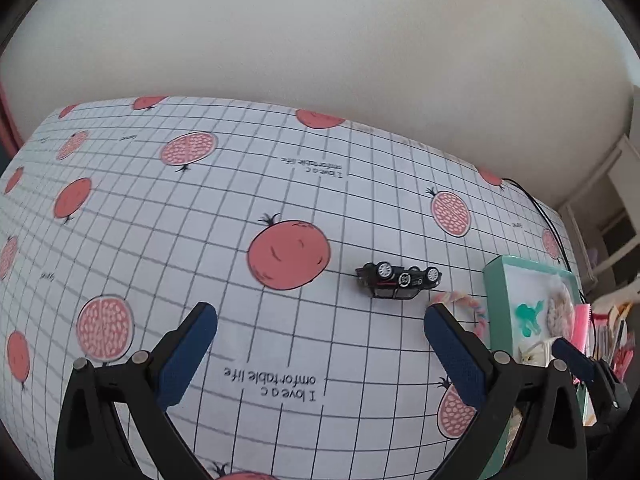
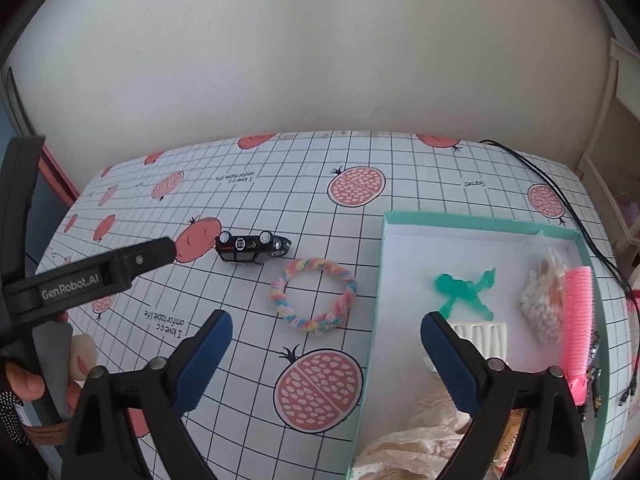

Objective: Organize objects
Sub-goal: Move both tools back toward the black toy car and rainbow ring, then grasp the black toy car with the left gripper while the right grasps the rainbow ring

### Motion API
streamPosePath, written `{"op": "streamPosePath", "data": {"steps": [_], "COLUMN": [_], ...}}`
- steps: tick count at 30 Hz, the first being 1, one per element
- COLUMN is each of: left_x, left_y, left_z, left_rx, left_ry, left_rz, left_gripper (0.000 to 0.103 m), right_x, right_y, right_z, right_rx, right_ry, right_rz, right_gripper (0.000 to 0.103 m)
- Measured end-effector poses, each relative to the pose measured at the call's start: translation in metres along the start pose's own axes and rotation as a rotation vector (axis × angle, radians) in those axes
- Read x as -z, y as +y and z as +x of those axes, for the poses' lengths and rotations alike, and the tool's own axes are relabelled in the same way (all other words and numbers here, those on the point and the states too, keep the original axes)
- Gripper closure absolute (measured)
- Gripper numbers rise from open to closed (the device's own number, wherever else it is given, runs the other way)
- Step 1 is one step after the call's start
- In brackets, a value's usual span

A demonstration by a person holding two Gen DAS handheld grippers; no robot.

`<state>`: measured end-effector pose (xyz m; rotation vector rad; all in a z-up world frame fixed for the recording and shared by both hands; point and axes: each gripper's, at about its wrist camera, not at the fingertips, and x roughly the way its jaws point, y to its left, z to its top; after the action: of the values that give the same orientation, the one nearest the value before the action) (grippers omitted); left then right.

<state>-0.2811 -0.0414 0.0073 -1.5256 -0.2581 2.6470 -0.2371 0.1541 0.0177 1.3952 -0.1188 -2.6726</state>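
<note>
A small black toy car (image 1: 400, 279) (image 2: 252, 247) lies overturned on the gridded tablecloth, wheels up. A pastel braided ring (image 2: 314, 297) (image 1: 464, 304) rests just right of it, beside a mint-green box (image 2: 472, 222) (image 1: 494, 280). Inside the box lie a green plastic figure (image 2: 464, 290), a white ridged piece (image 2: 480, 338), a bag of small white bits (image 2: 542, 304) and a pink comb (image 2: 578, 320). My left gripper (image 1: 320, 316) is open, short of the car, empty. My right gripper (image 2: 326, 330) is open over the box's left wall, empty.
A black cable (image 2: 560, 200) runs along the table's far right edge. Cream lace fabric (image 2: 420, 440) fills the box's near end. A hand (image 2: 24, 384) holds the left gripper's handle at the table's left edge. A pale wall stands behind the table.
</note>
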Motion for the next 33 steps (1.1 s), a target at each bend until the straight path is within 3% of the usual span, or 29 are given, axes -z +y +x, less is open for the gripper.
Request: {"op": "streamPosePath", "data": {"steps": [9,17,25,33], "left_x": [-0.015,-0.014,-0.015,-0.016], "left_y": [-0.021,-0.038,-0.05,-0.059], "left_z": [0.035,0.064,0.081,0.084], "left_rx": [0.084,0.061,0.039,0.036], "left_ry": [0.059,0.098,0.101,0.094], "left_rz": [0.19,0.323,0.418,0.468], "left_gripper": [0.0,0.0,0.001,0.006], "right_x": [-0.003,0.001,0.0,-0.002], "right_y": [0.022,0.028,0.026,0.027], "right_z": [0.026,0.049,0.062,0.065], "right_rx": [-0.007,-0.01,0.003,0.017], "right_ry": [0.065,0.122,0.138,0.137], "right_rz": [-0.075,-0.082,-0.075,-0.096], "right_gripper": [0.03,0.049,0.05,0.057]}}
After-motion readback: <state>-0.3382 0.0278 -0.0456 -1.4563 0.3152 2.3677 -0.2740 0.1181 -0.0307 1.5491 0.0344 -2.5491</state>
